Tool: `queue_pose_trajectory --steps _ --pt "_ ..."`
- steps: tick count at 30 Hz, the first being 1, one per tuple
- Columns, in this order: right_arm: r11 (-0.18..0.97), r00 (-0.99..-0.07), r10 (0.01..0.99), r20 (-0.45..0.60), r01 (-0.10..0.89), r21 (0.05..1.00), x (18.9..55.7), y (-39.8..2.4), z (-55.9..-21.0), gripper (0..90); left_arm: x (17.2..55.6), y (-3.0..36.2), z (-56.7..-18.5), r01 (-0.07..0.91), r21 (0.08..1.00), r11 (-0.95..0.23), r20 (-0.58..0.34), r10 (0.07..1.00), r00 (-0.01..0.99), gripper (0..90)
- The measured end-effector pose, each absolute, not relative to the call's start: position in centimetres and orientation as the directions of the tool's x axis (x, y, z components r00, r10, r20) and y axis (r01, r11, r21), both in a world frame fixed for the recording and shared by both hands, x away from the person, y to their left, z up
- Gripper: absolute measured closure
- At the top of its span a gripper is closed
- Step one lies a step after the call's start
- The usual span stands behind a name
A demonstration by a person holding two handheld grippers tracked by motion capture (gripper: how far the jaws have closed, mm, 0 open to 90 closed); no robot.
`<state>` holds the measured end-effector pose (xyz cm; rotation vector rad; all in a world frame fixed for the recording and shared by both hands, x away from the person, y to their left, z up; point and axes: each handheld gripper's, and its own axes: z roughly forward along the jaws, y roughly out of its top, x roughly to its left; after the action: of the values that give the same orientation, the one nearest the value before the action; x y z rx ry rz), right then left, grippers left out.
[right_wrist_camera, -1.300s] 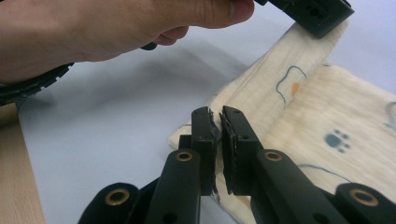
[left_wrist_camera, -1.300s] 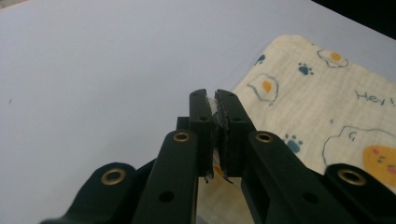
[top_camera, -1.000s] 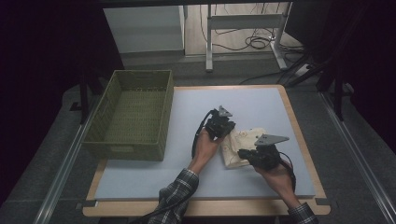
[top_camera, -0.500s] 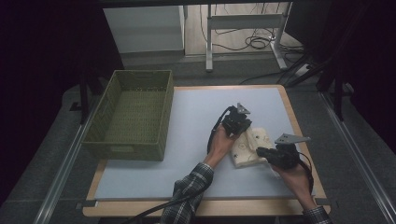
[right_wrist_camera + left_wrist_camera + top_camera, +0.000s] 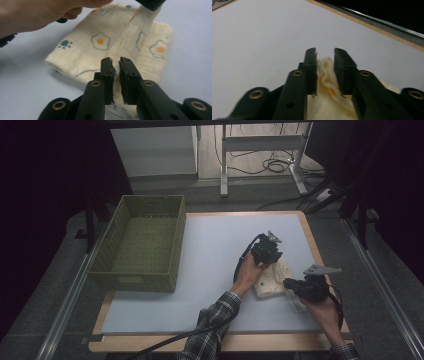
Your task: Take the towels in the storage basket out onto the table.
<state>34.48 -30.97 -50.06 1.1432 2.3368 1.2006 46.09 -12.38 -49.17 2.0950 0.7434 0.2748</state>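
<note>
Cloth (image 5: pixel 272 279) lies folded on the right half of the pale table mat (image 5: pixel 210 245), well apart from the green basket (image 5: pixel 142 240) at the left; it is cream, printed with fried-egg and paw shapes.

The left gripper (image 5: pixel 325 56) sits at the cloth's far edge; its jaws have just been opening, and a raised pleat stands between them with a visible gap on the right-hand side, so the pads no longer seem to pinch it. The right gripper (image 5: pixel 117 65) is at the near edge, its jaws nearly closed on a thin ridge of fabric; they too have just been easing apart slightly, yet the fold looks caught there.

Risks, as I judge them: with the far end freed and the near end pinched, any pull by the right hand could drag the whole bundle across the mat or peel the top layer open, undoing the fold; the pleat could also snag on the left pad as that hand lifts away; a late release on the right would leave the edge rucked.

The cloth's long axis runs roughly from near-right to far-left in the high view, between the two grippers; the lifted ridge follows that same line.
</note>
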Motion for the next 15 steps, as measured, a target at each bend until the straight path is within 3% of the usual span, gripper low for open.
queue_pose_trajectory --steps 5,15 --pt "0.335 -0.615 0.784 0.087 0.536 0.775 34.3 -32.1 -50.0 73.6 46.1 -11.6 -48.7 0.413 0.809 -0.419 -0.086 0.610 0.787 55.4" --pt "0.331 -0.561 0.827 0.038 0.540 0.774 33.3 -34.6 -48.8 63.0 45.8 -7.8 -48.6 0.428 0.781 -0.455 -0.040 0.647 0.761 44.5"
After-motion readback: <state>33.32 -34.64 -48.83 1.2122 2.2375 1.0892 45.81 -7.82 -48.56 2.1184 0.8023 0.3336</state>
